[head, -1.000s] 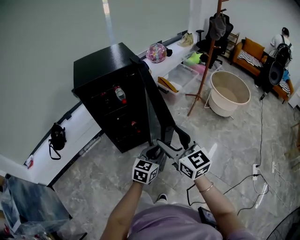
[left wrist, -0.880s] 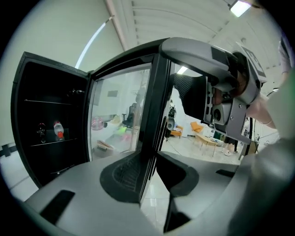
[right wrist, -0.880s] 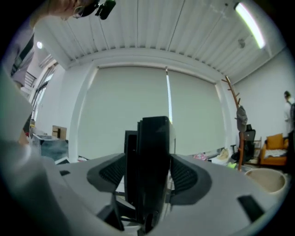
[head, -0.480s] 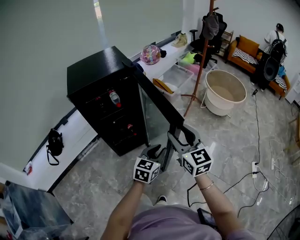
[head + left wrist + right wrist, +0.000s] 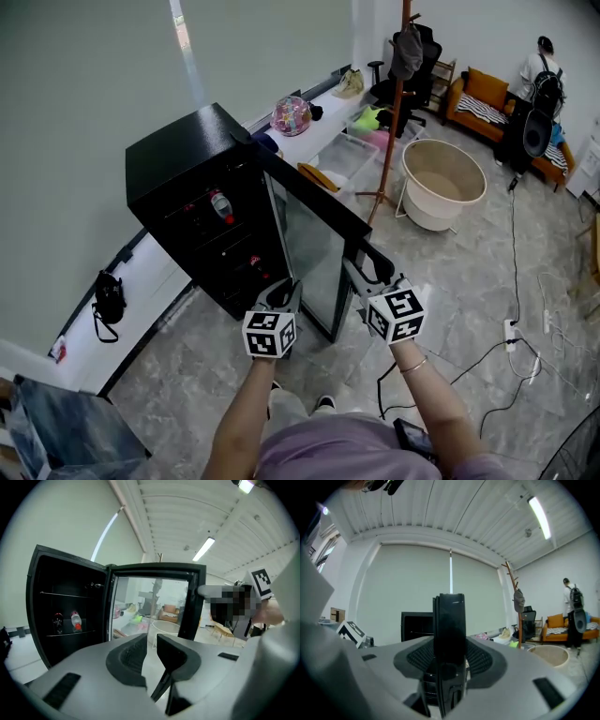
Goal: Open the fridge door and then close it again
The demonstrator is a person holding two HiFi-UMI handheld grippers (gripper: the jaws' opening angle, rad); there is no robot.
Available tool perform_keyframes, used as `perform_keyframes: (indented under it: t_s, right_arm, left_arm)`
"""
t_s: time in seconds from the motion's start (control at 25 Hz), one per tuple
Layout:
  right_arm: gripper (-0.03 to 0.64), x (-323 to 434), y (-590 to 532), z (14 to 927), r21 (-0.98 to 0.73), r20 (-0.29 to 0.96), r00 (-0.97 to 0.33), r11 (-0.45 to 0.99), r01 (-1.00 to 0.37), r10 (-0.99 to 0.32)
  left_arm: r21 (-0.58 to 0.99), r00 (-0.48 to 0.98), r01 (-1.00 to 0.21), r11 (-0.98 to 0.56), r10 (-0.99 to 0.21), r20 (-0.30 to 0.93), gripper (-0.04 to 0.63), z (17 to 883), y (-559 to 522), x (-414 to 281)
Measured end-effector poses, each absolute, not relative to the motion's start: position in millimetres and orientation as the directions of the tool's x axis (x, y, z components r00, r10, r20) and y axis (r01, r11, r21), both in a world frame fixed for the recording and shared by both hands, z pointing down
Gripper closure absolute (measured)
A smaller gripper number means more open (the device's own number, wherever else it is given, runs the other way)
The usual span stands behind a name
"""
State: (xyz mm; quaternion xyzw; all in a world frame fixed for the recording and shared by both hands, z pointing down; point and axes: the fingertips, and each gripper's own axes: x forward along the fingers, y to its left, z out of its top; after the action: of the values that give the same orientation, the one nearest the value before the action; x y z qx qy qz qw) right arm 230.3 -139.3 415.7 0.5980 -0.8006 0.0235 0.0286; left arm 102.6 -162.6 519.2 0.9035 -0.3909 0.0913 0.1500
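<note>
Right claw (image 5: pixel 362 270), in the head view, grips the free edge of the open fridge door (image 5: pixel 314 230), which swings out from the black fridge (image 5: pixel 178 164) beyond it. The left claw (image 5: pixel 282 294) hangs near the door's inner side. Left gripper view: its 2 jaws are closing with nothing between them (only a narrow gap shows), the glass door ahead. Right gripper view: jaws closing, pads pressing the door's edge, upright between them.
</note>
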Motion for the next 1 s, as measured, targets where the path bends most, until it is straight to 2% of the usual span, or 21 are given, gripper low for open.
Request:
perform_keyframes:
  t_s: [0.36, 1.0]
  right_arm:
    - [0.407, 241.3, -147.1, 417.3, 0.006, 0.082, -0.250, 0.251, -0.968, -0.965]
    - [0.410, 293.2, -168.2, 418.0, -0.030, 0.074, -0.143, 0.141, -0.989, -0.987]
  left_arm:
    - [0.192, 0.655, -0.756, -0.626, -0.714, 0.250, 0.546, 495.1, -185.2, 95.0]
    - [0.207, 0.677, -0.736, -0.645, -0.695, 0.242, 0.546, 491.6, -246.4, 103.2]
